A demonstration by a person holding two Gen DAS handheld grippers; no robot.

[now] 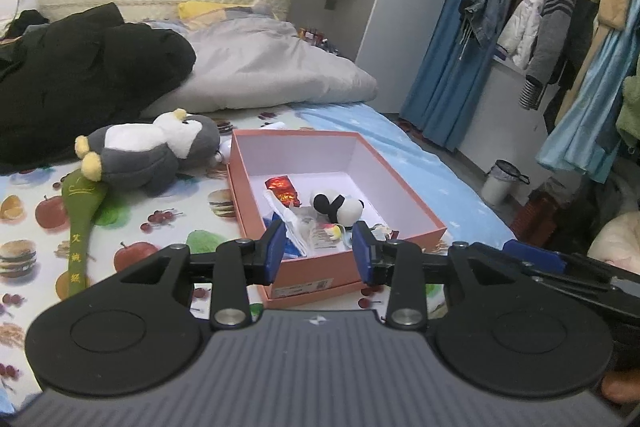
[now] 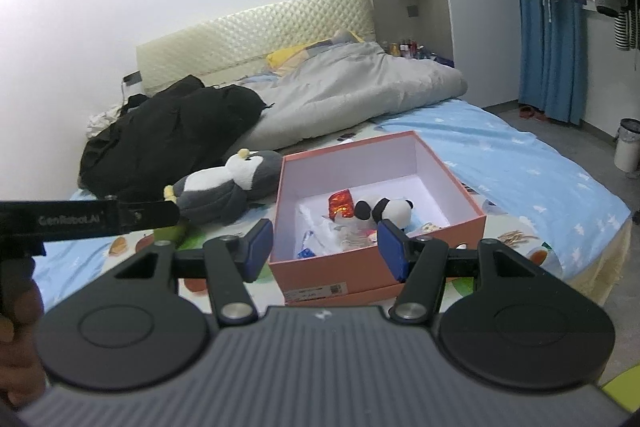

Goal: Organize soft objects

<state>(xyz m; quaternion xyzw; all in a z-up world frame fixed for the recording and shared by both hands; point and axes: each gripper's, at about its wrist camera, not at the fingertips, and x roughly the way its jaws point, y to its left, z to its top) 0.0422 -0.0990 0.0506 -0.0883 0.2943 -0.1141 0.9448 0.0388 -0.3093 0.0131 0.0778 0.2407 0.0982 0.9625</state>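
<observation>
Left gripper point(image 1: 319, 251) partly spread, right gripper point(image 2: 325, 249) wider; both empty, touching nothing. Panda plush point(image 1: 339, 207) lies on its side in pink box point(image 1: 404, 187); penguin plush point(image 1: 152, 151) at box's 10 o'clock on bedsheet point(image 1: 168, 203).

One pink box point(image 1: 404, 227) sits on the bed, with one toy panda point(image 1: 340, 207) and one red wrapper point(image 1: 282, 189) inside. Beside it lie one plush penguin point(image 1: 148, 151) and one green pouch point(image 1: 82, 223).

Panda toy point(image 1: 339, 207) lies in box point(image 1: 400, 227), penguin point(image 1: 152, 151) left.
</observation>
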